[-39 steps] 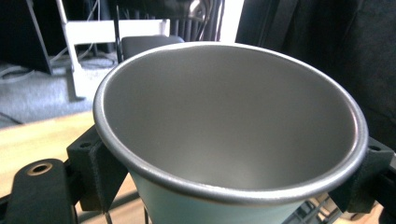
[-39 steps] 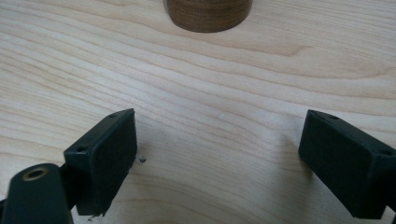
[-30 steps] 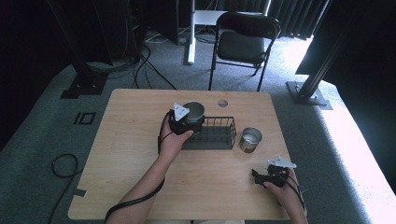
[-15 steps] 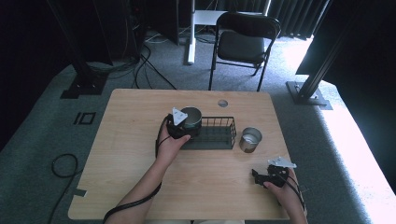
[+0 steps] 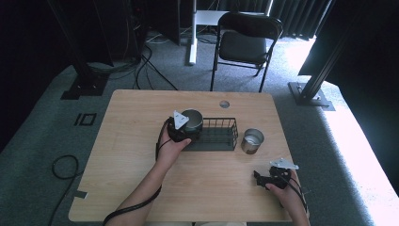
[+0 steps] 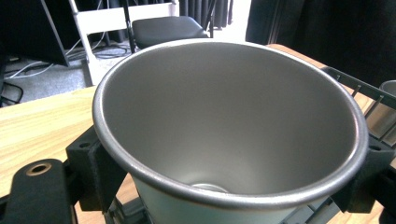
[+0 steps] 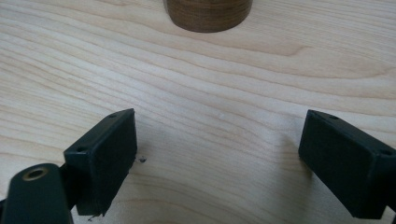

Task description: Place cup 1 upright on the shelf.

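On the left of the high view my left gripper (image 5: 184,129) sits at the left end of the black wire basket (image 5: 217,133), near the middle of the wooden table (image 5: 127,141). Its jaws are clamped on a metal cup (image 5: 192,119), one black pad against each side of the wall just under the rim. In the left gripper view the cup (image 6: 229,116) is upright and I am looking down into its open mouth, with a pad showing at each lower corner. From above, the cup is over the basket's left end; I cannot tell whether its base rests in the basket or hangs just above it.

Moving right, the rest of the basket is a long, low rack of thin black wire. Just beside its right end, a second metal cup (image 5: 252,141) stands upright on the table, apart from the basket wall.

Furthest right, near the front edge, my right gripper (image 5: 261,179) lies low over bare wood, well apart from both cups. In the right gripper view its jaws stand spread wide with only tabletop between them, and the base of a round thing (image 7: 208,14) shows at the top edge.
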`<state>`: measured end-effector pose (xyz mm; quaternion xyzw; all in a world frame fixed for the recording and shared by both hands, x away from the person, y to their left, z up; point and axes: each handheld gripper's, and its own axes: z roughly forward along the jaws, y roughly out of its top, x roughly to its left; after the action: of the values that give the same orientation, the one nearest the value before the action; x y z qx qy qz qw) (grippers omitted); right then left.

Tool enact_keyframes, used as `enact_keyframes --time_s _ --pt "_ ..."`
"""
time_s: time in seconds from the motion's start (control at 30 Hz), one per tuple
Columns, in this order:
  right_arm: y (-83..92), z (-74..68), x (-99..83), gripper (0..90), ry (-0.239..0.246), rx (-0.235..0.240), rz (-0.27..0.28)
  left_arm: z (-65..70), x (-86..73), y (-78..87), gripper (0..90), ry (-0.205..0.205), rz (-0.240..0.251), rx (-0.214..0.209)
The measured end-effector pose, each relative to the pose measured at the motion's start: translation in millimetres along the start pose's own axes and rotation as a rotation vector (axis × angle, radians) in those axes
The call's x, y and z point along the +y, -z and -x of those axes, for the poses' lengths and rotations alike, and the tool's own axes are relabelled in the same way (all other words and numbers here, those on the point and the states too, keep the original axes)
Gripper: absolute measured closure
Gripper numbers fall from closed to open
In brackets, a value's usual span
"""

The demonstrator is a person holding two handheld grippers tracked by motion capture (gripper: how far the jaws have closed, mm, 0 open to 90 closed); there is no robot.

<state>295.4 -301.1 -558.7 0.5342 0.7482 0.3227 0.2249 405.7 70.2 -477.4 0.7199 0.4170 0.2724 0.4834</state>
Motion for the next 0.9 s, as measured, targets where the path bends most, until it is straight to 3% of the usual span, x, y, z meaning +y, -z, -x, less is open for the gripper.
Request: enact_keyframes --time_s 0.2,0.33,0.57,0.67,0.9 --pt "0.0 0.0 0.0 11.0 0.0 0.0 0.0 -0.6 0.2 2.3 9.8 0.004 -0.015 -0.022" --pt "0.0 0.0 0.0 11.0 0.0 0.0 0.0 -3.4 1.5 7.8 7.6 0.043 -0.007 -0.023" --pt "0.0 0.0 0.0 11.0 0.0 0.0 0.0 -5.0 2.1 17.0 7.6 0.035 -0.013 -0.065" --pt "0.0 0.0 0.0 11.0 0.0 0.0 0.0 -6.0 2.6 20.8 7.6 0.019 -0.023 -0.061" --pt "0.0 -0.1 0.0 11.0 0.0 0.0 0.0 -10.1 1.9 27.3 7.6 0.032 -0.03 -0.062"
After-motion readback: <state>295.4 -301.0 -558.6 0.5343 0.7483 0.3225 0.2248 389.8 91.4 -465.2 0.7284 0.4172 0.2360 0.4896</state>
